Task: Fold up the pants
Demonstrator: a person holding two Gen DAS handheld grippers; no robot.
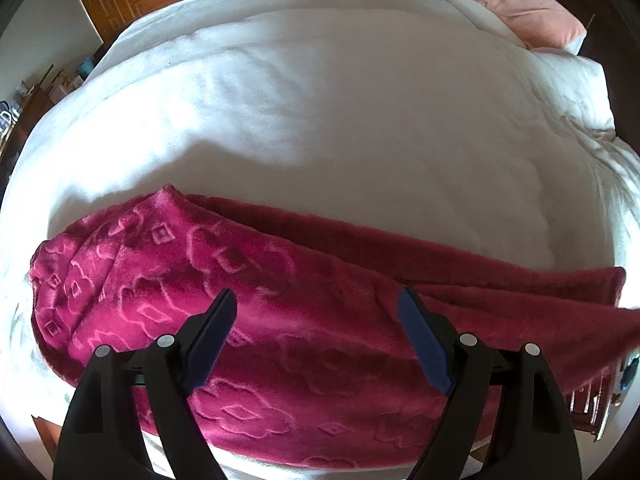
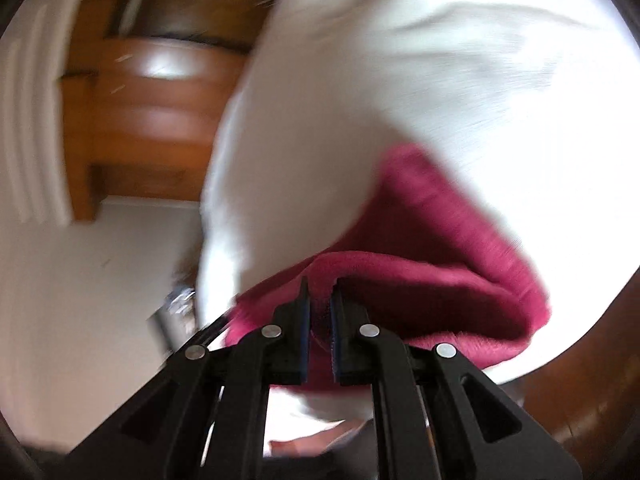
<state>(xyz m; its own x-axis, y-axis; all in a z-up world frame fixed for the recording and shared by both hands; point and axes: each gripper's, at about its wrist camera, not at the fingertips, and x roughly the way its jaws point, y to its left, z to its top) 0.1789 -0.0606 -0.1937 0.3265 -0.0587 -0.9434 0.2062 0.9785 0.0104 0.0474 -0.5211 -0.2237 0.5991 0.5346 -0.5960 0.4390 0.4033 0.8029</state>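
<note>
My dark pink fleece pants lie along the near edge of the big white bed. They are soft, with a bumpy flower pattern. It looks like one leg lies on top of the other, so I think the first fold is done. They are still one long strip from left to right.

My left gripper hangs over the middle of the pants. Its jaws are wide apart and hold nothing.

My right gripper is pinched tight on an edge of the pants. The cloth there is lifted off the bed and curls over. That picture is blurry, so I cannot tell which end I hold.

I think I am starting the next fold. What is left is to bring this end over to the other end, then pat it flat. Maybe one more fold after that.

A pink pillow sits at the far right corner.
</note>
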